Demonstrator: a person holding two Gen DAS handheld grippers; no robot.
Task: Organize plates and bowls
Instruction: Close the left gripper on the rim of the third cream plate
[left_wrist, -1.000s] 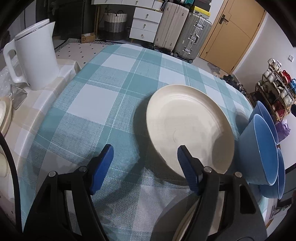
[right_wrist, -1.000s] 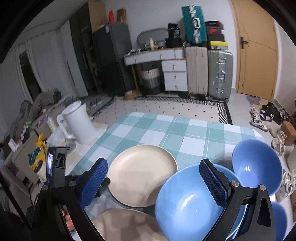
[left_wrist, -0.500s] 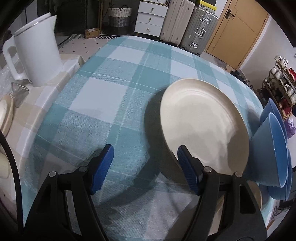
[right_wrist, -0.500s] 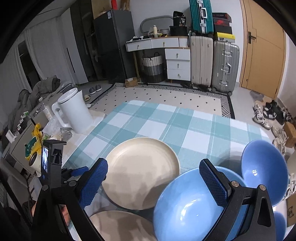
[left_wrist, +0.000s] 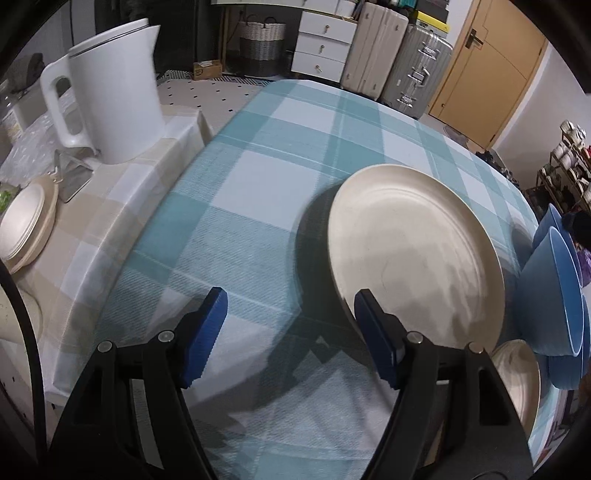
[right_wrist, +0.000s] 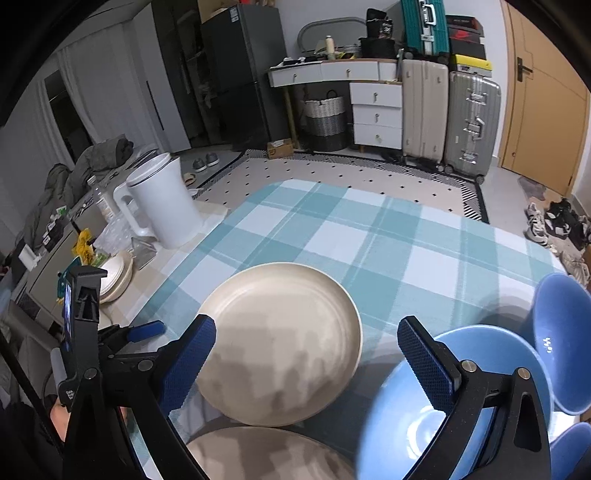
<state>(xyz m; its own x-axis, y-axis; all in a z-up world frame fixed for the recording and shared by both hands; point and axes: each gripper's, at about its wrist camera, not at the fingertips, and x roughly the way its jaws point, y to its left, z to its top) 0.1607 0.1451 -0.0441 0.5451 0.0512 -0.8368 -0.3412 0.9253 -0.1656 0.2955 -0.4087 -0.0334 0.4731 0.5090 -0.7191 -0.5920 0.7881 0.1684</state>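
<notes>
A large cream plate (left_wrist: 413, 247) lies on the teal checked tablecloth (left_wrist: 258, 177); it also shows in the right wrist view (right_wrist: 284, 343). A second cream plate (right_wrist: 266, 454) lies nearer me, partly hidden. Blue bowls (left_wrist: 554, 291) stand at the plate's right; in the right wrist view one big blue bowl (right_wrist: 406, 417) sits under my right finger and another (right_wrist: 565, 339) is farther right. My left gripper (left_wrist: 290, 332) is open and empty, its right finger at the plate's near rim. My right gripper (right_wrist: 306, 354) is open and empty above the plates and bowl.
A white kettle (left_wrist: 110, 88) stands on a beige cloth at the left, with a stack of cream plates (left_wrist: 26, 225) and a small metal stand (left_wrist: 70, 173) near it. Suitcases, drawers and a door are beyond the table's far edge.
My left gripper has shifted left and back, so the cream plate now sits further right in its view. My right gripper has lifted and drawn back a little. Both stay open.
</notes>
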